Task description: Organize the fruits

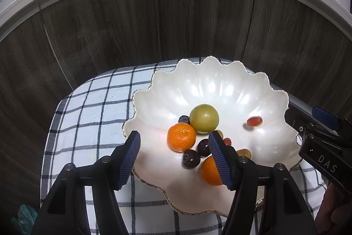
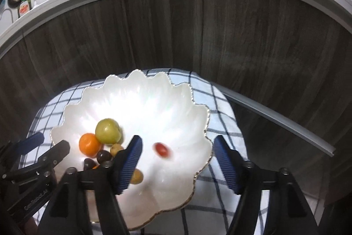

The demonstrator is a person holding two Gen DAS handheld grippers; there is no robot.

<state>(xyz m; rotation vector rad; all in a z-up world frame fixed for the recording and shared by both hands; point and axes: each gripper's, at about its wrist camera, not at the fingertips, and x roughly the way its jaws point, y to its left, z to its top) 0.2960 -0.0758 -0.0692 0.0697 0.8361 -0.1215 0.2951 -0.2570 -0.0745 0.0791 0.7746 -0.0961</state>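
A white scalloped bowl (image 1: 220, 85) sits on a checked cloth (image 1: 92, 107) over a small table in front of dark wood cabinet doors (image 1: 110, 25). The fruits lie in the bowl: a green fruit (image 1: 204, 118) at the middle, an orange (image 1: 181, 137) touching its near left, a blueberry (image 1: 184, 119) just left of the green one, two dark plums (image 1: 191, 159) nearer, a second orange (image 1: 210, 171) partly hidden behind a pad, and a red grape (image 1: 254, 121) apart on the right, blurred in the right wrist view. The left gripper (image 1: 173, 160) is spread above the near fruits, nothing pinched. The right gripper (image 2: 178, 163) is spread too, over the bowl's right rim, empty.
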